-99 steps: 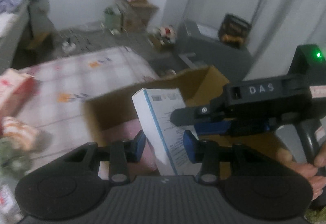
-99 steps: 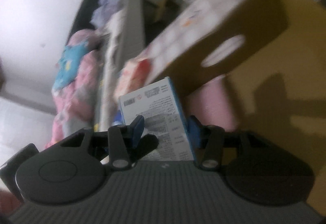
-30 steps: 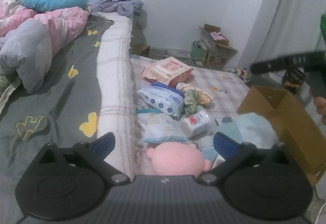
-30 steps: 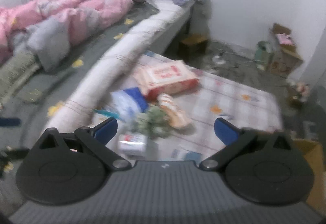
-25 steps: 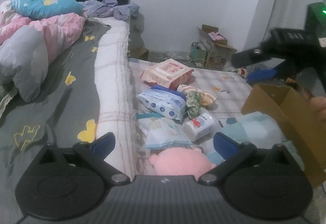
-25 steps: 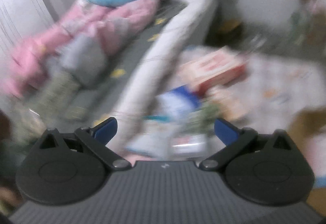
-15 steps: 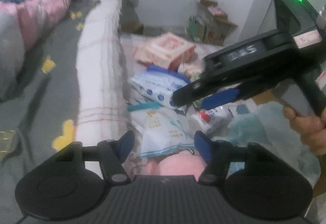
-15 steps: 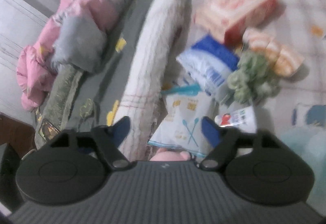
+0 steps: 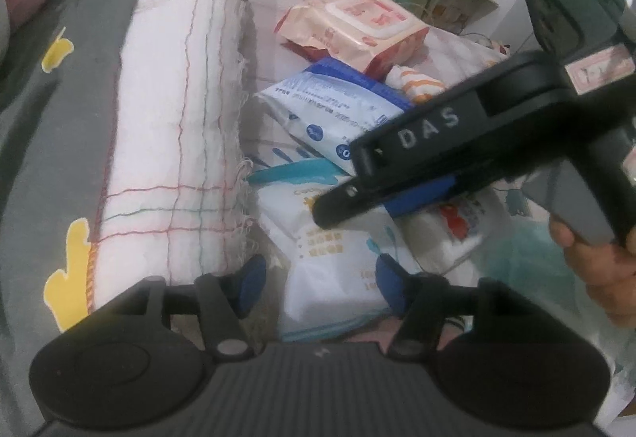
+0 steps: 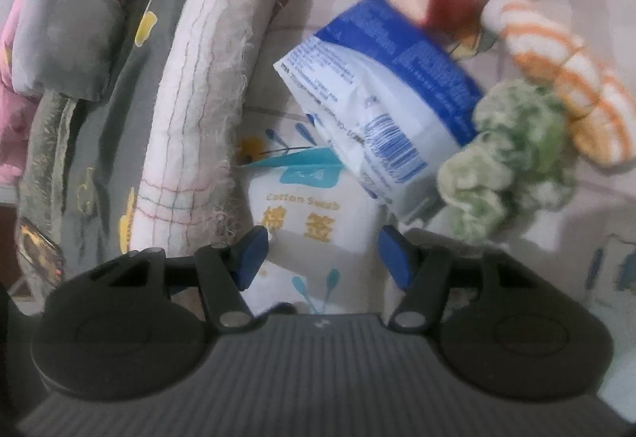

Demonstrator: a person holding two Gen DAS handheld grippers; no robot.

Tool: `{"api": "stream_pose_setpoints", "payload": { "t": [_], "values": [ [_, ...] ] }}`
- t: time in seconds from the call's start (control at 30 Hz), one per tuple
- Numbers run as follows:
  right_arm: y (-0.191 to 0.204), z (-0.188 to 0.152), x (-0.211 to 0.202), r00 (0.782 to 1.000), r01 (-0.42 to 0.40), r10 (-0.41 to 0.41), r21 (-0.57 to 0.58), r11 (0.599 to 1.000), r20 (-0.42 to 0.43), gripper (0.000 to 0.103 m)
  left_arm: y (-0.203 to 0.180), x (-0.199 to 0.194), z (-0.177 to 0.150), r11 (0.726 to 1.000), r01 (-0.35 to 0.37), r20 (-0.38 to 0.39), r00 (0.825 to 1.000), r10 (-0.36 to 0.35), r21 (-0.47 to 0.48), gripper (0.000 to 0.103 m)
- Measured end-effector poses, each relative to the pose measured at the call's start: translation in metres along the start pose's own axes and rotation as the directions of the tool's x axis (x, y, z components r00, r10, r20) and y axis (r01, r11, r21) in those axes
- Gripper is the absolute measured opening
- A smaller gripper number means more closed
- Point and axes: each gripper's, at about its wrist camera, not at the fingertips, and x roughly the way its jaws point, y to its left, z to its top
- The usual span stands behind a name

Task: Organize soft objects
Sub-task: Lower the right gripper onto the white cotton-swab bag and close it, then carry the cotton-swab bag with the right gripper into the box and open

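A white cotton-swab bag lies on the floor mat beside the bed. My left gripper hangs over its near end, jaws part-way open, the bag between the pads with a gap on the left. My right gripper points down at the same bag; its jaws are closing with the bag between them, and no pad visibly presses it. In the left wrist view the right gripper crosses above the bag. A blue-and-white pack overlaps the bag's far end.
A pink wipes pack, an orange-striped plush and a green plush lie further out. A rolled white blanket edges the grey bed on the left. Teal cloth sits right, under a hand.
Both grippers have dropped from looking across the room to pointing down over the pile. Their jaws have narrowed from wide open to about half. The right gripper has swung in above the cotton-swab bag.
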Motion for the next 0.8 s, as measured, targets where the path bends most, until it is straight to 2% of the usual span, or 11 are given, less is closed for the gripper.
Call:
{"api": "stream_pose_setpoints", "payload": {
  "t": [0.1,0.2,0.27,0.3,0.33,0.5,0.63,0.8],
  "values": [
    [-0.003,0.007,0.01,0.999,-0.032,0.033,0.028,0.999,-0.026,0.071,0.0,0.008,0.004,1.0,0.012,-0.028,1.0,-0.012,-0.014,0.065],
    [-0.005,0.008,0.014,0.998,-0.063,0.064,0.045,0.997,-0.029,0.073,-0.001,0.013,0.006,0.999,0.023,-0.028,0.999,-0.024,-0.031,0.054],
    [-0.005,0.006,0.011,0.997,-0.071,0.071,0.043,0.997,-0.017,0.07,-0.003,0.011,0.008,0.999,0.003,-0.01,1.0,-0.003,-0.033,0.041],
    [-0.005,0.005,0.009,0.998,-0.069,0.07,0.038,0.997,-0.01,0.063,-0.003,0.009,0.009,1.0,0.001,0.001,1.0,-0.001,-0.029,0.034],
    [-0.005,0.003,0.008,0.998,-0.063,0.064,0.033,0.997,-0.005,0.052,-0.003,0.005,0.01,1.0,0.01,0.008,1.0,-0.009,-0.03,0.03],
    [-0.005,-0.007,-0.005,0.993,-0.116,0.115,0.037,0.993,0.011,0.041,-0.01,-0.013,0.007,1.0,0.003,0.042,0.999,-0.002,-0.016,0.025],
    [-0.001,-0.021,-0.019,0.988,-0.151,0.15,0.032,0.988,0.031,0.04,-0.016,-0.037,-0.001,1.0,-0.007,0.076,0.997,0.008,-0.011,0.023],
    [0.009,-0.042,-0.056,0.975,-0.209,0.209,-0.017,0.978,0.08,0.039,-0.031,-0.077,-0.008,1.0,-0.008,0.136,0.991,0.006,0.017,0.022]
  ]
}}
